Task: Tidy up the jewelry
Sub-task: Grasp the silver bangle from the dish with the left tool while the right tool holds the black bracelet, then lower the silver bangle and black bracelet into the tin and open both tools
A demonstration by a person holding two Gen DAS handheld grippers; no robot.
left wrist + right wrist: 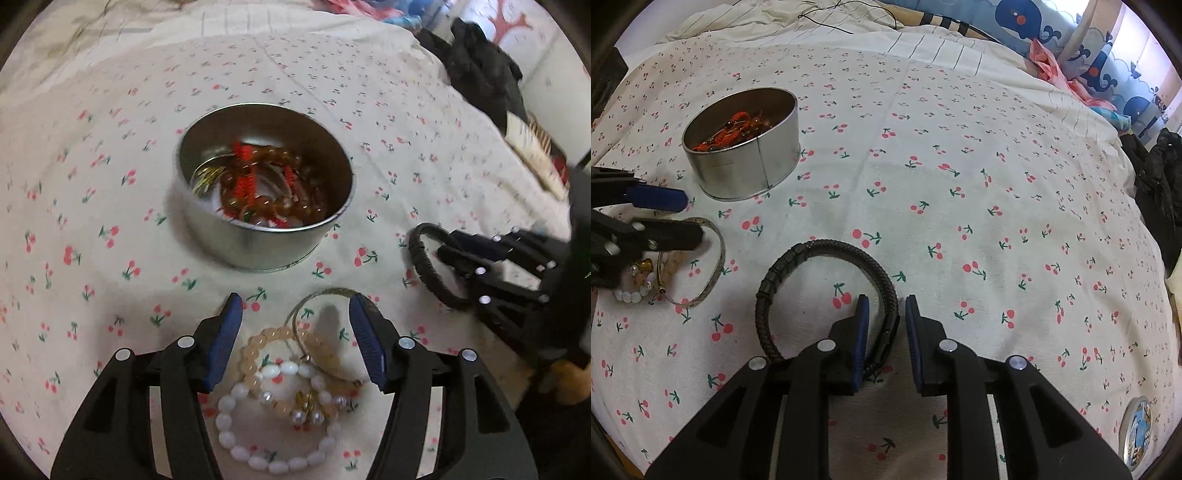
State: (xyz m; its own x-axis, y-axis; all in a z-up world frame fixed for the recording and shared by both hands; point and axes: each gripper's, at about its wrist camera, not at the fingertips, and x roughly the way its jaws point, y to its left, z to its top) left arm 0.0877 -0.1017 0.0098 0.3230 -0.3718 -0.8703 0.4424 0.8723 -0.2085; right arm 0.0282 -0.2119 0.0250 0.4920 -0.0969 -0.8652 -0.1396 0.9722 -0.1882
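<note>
The right gripper (pixel 884 306) is sitting low over the cherry-print bedsheet (pixel 960 166) with its blue-padded jaws parted a moderate way, and the right-hand run of the black braided leather bracelet (pixel 798 258) is passing straight up between them, from 6 toward 12 o'clock; the band looks loose between the pads rather than pinched, so I'd say nothing is held yet. The rest of that loop is curving away toward 10 o'clock from the jaws, lying flat on the cloth. That is the relation the next move seems to hang on: the band is running along the fingers, not across them, so closing should catch it on its sides. The round silver metal tin (pixel 746 162), already holding red cord and amber beads, is standing well off at about 10 o'clock from this gripper. The left gripper (pixel 295 314) is spread wide and is gripping nothing; between its fingers, toward 6 o'clock, are lying the white oval-bead bracelet (pixel 236 424), the peach round-bead bracelet (pixel 258 343) and the thin silver bangle (pixel 314 295), overlapping one another. From the left gripper the tin is lying dead ahead at 12 o'clock and near, so that hand is the closer one to the container, while the black bracelet belongs plainly to the right.
</note>
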